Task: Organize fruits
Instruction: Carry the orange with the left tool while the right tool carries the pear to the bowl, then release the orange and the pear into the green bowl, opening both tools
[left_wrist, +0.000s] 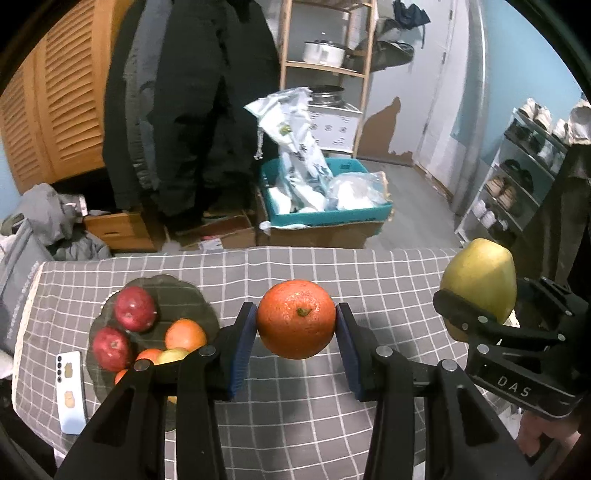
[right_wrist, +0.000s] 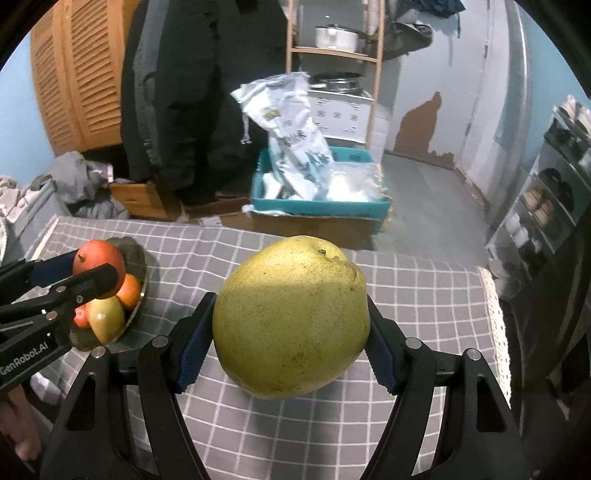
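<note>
The left gripper (left_wrist: 296, 343) pinched an orange (left_wrist: 296, 319) above the checked cloth (left_wrist: 295, 424). Only this view showed two red apples (left_wrist: 135, 308) in the glass dish (left_wrist: 192, 295) and a phone (left_wrist: 70, 391) beside it. The right gripper (right_wrist: 284, 332) squeezed a big yellow pear (right_wrist: 291, 317), which hid the cloth behind it.

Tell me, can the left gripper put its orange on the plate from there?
Probably yes. The left gripper holds the orange in the air, and nothing stands between it and the plate at its left, though apples and oranges crowd the plate.
</note>
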